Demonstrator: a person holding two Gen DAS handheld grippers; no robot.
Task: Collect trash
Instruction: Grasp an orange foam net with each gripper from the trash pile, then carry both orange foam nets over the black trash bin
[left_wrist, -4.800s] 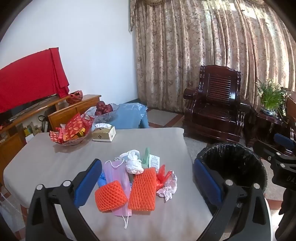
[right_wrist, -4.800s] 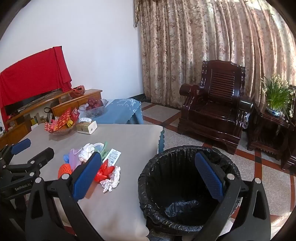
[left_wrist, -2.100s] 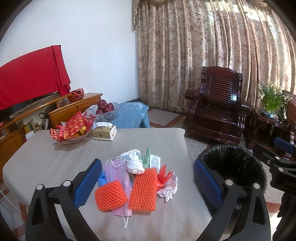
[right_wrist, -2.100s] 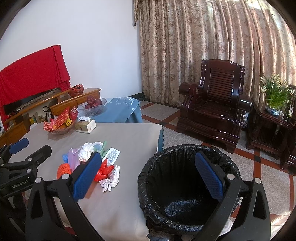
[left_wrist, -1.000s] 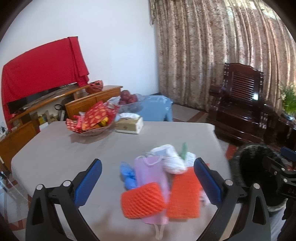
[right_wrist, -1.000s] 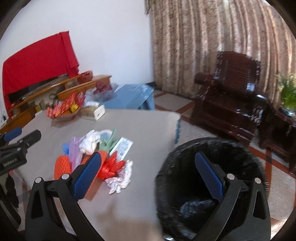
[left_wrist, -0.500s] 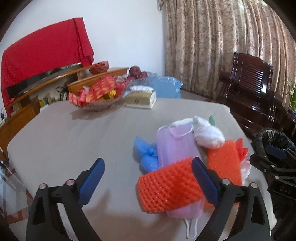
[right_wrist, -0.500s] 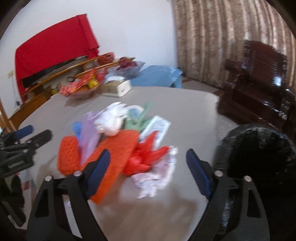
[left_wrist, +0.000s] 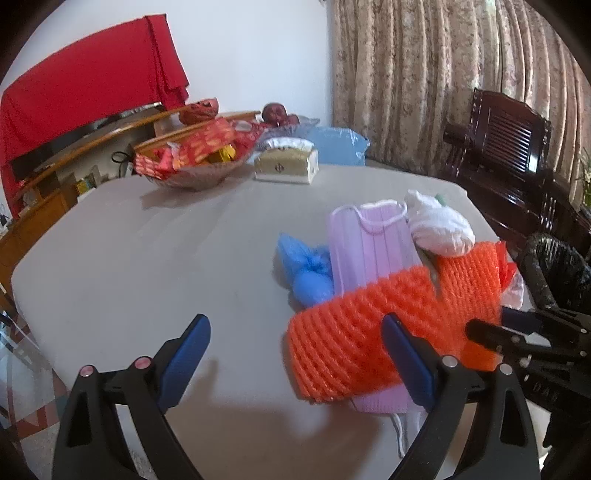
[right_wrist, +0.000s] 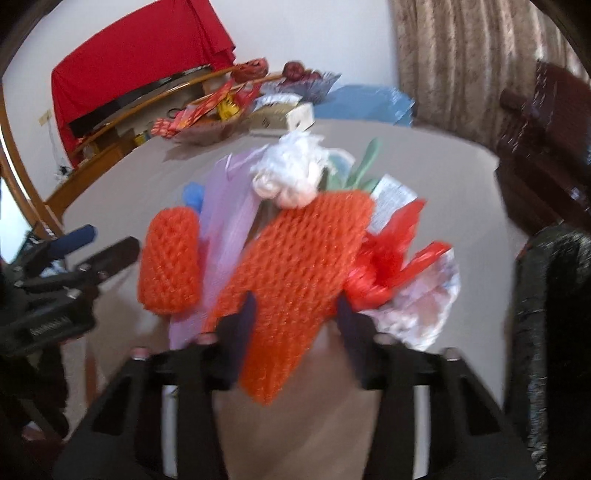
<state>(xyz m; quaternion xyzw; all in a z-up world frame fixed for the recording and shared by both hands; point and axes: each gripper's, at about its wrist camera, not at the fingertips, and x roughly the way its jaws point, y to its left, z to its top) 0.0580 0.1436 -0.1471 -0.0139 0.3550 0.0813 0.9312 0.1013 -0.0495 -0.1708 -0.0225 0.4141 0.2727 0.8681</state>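
The right gripper (right_wrist: 295, 314) straddles the long orange foam net (right_wrist: 295, 258), jaws narrowed, contact unclear through blur. The left gripper (left_wrist: 295, 347) gapes beside the trash pile on the grey table (left_wrist: 147, 251); no writing is legible.

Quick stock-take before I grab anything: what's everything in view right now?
Foam fruit nets: two, orange, front of pile.
Face mask: one, lilac, under nets.
Blue wad: one, left of mask.
White wad: one, behind mask.
Red plastic scrap: one, right of pile.
Tissue box: one, cream, far edge.
Snack bowl: one, red packets.
Trash bin: one, black liner, right of table.
Left gripper: open.
Right gripper: around the larger net; closure unclear.
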